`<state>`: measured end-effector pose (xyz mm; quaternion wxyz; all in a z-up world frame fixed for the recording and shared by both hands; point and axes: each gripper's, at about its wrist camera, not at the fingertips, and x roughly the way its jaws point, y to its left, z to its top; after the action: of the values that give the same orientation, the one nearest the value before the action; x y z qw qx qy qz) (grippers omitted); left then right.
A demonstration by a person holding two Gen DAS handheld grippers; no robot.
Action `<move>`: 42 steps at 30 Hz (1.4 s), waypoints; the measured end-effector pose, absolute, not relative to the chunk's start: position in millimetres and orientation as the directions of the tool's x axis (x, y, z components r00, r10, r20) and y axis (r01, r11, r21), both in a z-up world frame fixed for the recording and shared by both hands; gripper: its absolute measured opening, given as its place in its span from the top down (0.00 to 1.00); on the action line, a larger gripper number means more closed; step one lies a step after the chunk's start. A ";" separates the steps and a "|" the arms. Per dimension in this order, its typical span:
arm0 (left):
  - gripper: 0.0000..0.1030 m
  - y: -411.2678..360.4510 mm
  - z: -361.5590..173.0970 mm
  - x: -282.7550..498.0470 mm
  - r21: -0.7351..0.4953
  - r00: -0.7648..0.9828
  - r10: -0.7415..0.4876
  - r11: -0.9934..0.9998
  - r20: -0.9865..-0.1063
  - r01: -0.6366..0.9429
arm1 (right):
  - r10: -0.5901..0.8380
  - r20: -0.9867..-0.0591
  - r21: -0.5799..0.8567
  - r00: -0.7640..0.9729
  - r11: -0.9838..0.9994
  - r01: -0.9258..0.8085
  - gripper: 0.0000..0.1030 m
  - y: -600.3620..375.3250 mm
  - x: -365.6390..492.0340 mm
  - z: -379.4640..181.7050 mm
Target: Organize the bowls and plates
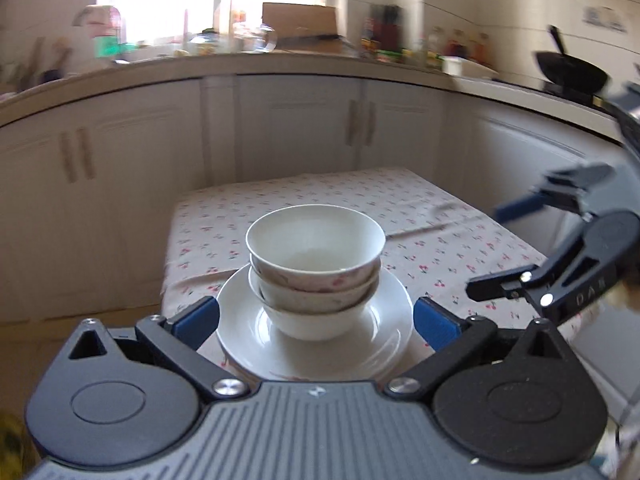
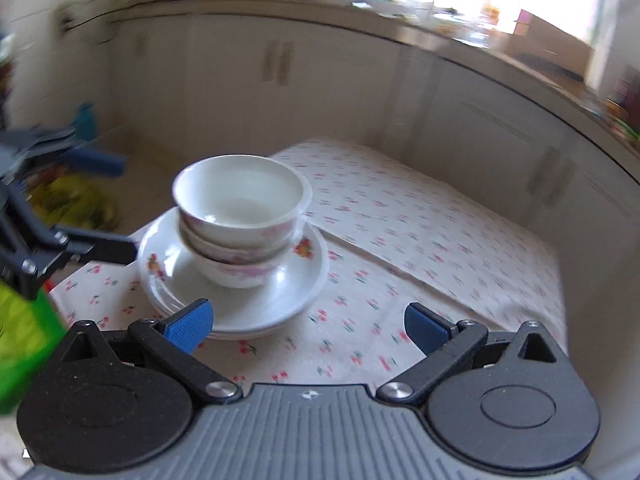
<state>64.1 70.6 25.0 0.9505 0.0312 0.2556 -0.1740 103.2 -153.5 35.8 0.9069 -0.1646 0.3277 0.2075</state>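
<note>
Three bowls (image 1: 314, 268) seen nested, stacked on plates (image 1: 376, 344) at near left part of cloth-covered worktop (image 2: 440, 240). Left claw (image 1: 316, 320) spread wide, nothing gripped, pads either side of plate stack, not touching. Right claw (image 2: 308, 326) spread wide, empty, just right of stack. Kitchen cabinets (image 1: 296, 124) seen beyond, blurred.

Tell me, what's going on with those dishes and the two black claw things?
A person is tidying dishes with a hand-held gripper in each hand. Three bowls sit nested in a stack on white plates on a table with a cherry-print cloth. Both the left gripper and the right gripper stand wide open with nothing in them. Neither touches the stack, so the stacking looks finished.
</note>
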 end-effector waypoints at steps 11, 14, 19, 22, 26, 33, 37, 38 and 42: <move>0.01 30.6 36.1 3.2 -0.086 0.858 -0.171 0.985 -0.484 0.148 | 0.098 -0.626 0.005 0.773 0.993 -0.122 0.00 -190.0 33.7 36.1; 0.01 26.1 39.1 -2.9 -0.078 0.865 -0.134 0.991 -0.484 0.110 | 0.095 -0.620 0.031 0.779 0.995 -0.096 0.00 -194.8 22.6 37.7; 0.01 19.8 37.7 -3.0 -0.086 0.861 -0.127 0.992 -0.492 0.096 | 0.064 -0.611 0.015 0.789 0.997 -0.070 0.00 -194.5 13.7 41.5; 0.01 15.0 36.5 -4.9 -0.051 0.866 -0.100 0.995 -0.491 0.086 | 0.048 -0.591 0.021 0.805 0.999 -0.044 0.00 -197.2 10.5 44.0; 0.01 14.2 38.4 -7.5 -0.069 0.871 -0.112 0.994 -0.479 0.090 | 0.030 -0.569 0.024 0.822 1.000 -0.020 0.00 -200.4 8.0 47.5; 0.01 9.5 39.2 -10.3 -0.069 0.868 -0.121 0.993 -0.482 0.100 | 0.035 -0.557 0.032 0.830 0.999 -0.021 0.00 -199.0 4.9 48.5; 0.01 8.6 39.3 -10.8 -0.067 0.867 -0.117 0.993 -0.485 0.096 | 0.033 -0.557 0.033 0.830 0.999 -0.018 0.00 -199.8 3.7 48.5; 0.01 8.6 39.4 -10.8 -0.068 0.866 -0.118 0.993 -0.486 0.097 | 0.032 -0.558 0.030 0.830 0.999 -0.018 0.00 -199.8 3.7 48.7; 0.01 8.6 39.3 -10.7 -0.073 0.865 -0.120 0.993 -0.487 0.097 | 0.027 -0.556 0.026 0.831 1.000 -0.015 0.00 -199.7 2.7 49.2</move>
<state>-10.7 8.6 39.3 0.9654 -0.0229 0.2537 -0.0563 2.7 -199.7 49.2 0.9567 0.0102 0.2908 0.0108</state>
